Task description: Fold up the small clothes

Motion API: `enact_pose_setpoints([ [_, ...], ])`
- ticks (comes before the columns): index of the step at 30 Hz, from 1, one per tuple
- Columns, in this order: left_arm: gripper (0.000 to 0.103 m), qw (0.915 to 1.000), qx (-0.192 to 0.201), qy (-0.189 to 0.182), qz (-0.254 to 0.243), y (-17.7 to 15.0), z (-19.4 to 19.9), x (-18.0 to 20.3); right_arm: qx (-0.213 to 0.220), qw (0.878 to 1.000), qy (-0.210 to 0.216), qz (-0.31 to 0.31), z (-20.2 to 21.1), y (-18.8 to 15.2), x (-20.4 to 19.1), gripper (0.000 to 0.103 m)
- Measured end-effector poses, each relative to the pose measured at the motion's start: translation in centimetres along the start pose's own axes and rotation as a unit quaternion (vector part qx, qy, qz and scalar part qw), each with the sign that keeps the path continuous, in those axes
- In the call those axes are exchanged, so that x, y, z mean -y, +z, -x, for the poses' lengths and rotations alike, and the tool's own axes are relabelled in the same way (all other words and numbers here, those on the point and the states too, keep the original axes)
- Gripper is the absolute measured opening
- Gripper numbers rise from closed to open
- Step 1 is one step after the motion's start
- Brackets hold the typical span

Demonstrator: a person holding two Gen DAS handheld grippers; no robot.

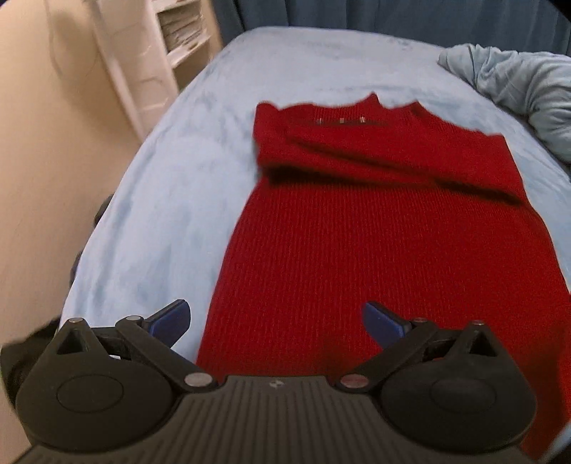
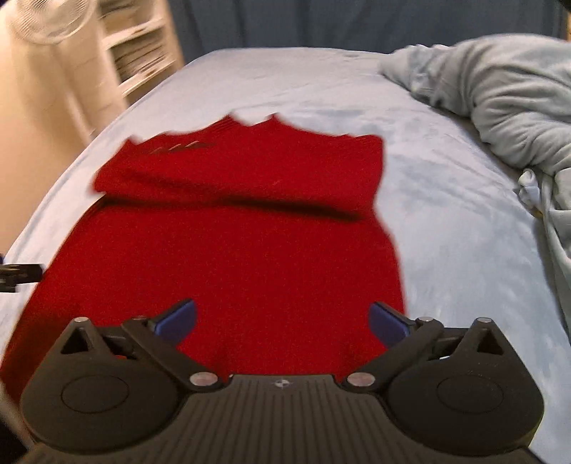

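- Left gripper (image 1: 276, 321): both blue fingers (image 1: 171, 317) are spread wide apart. Nothing sits between them. The gripper hangs above the near left part of the red knit garment (image 1: 374, 257), over its left edge.
- Right gripper (image 2: 282, 321): the blue fingers (image 2: 387, 323) are likewise fully spread with nothing gripped. It hangs above the near right part of the same garment (image 2: 232, 264), with the right finger at the garment's right edge.
- Red knit garment: lies flat on the light blue bed sheet (image 1: 160, 200), lengthwise from near to far, roughly central on the bed. The far portion carries a folded layer lying across the body, forming a raised band with a shadowed edge. The collar points to the far side. Three small metal fittings (image 1: 341, 120) sit in a row just below the far left edge.
- Light blue bed sheet (image 2: 464, 250): covers the bed and surrounds the garment on the left, right and far sides.
- Crumpled pale blue blanket (image 2: 499, 107): bunched at the far right of the bed, apart from the garment; visible in both views (image 1: 517, 89).
- White shelf unit (image 1: 178, 43): stands to the far left beside the bed, against a beige wall (image 1: 43, 142).
- Dark blue curtain (image 1: 392, 18): hangs behind the far end of the bed.
- Both views are motion-blurred; fine detail on the garment's edges cannot be resolved.
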State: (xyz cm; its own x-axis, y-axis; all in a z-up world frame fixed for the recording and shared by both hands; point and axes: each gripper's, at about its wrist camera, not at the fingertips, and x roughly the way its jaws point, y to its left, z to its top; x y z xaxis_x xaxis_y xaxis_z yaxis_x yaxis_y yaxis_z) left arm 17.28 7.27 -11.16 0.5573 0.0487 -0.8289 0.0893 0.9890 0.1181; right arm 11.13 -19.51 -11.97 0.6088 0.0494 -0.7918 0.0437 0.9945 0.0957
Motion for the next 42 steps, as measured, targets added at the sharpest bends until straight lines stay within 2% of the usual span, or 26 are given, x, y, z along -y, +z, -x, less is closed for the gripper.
enact_pose_setpoints([
  [4,0.103,0.9998,-0.018,0.001,0.005,-3.6,3.8,-0.4,-0.009,1.0,0.016,-0.006,4.3,-2.0,-3.1,0.102],
  [9,0.103,0.9999,0.0,-0.009,0.012,-6.8,8.6,-1.3,0.014,1.0,0.019,0.003,9.2,-4.6,-6.1,0.102],
  [12,0.103,0.9998,0.015,-0.014,0.007,-7.6,10.7,-1.3,0.025,1.0,0.018,0.004,11.0,-5.7,-7.0,0.102],
  [16,0.103,0.9995,0.028,0.006,-0.016,-8.1,12.3,-0.5,0.037,0.999,0.013,0.005,13.0,-7.0,-7.7,0.102],
  [19,0.103,0.9991,0.037,0.001,-0.022,-8.4,13.1,0.0,0.039,0.999,0.01,0.009,13.6,-7.3,-7.8,0.102],
  [25,0.103,0.9991,0.029,-0.003,-0.031,-8.0,12.3,0.7,0.034,0.999,-0.001,0.004,13.1,-7.0,-7.2,0.102],
  [33,0.103,0.999,-0.015,-0.02,-0.038,-7.7,9.2,1.3,0.015,1.0,-0.013,-0.01,10.9,-6.5,-5.8,0.102],
  [42,0.103,0.9986,-0.035,-0.017,-0.036,-6.5,6.3,1.9,-0.009,1.0,-0.023,-0.014,8.1,-5.8,-4.7,0.102],
])
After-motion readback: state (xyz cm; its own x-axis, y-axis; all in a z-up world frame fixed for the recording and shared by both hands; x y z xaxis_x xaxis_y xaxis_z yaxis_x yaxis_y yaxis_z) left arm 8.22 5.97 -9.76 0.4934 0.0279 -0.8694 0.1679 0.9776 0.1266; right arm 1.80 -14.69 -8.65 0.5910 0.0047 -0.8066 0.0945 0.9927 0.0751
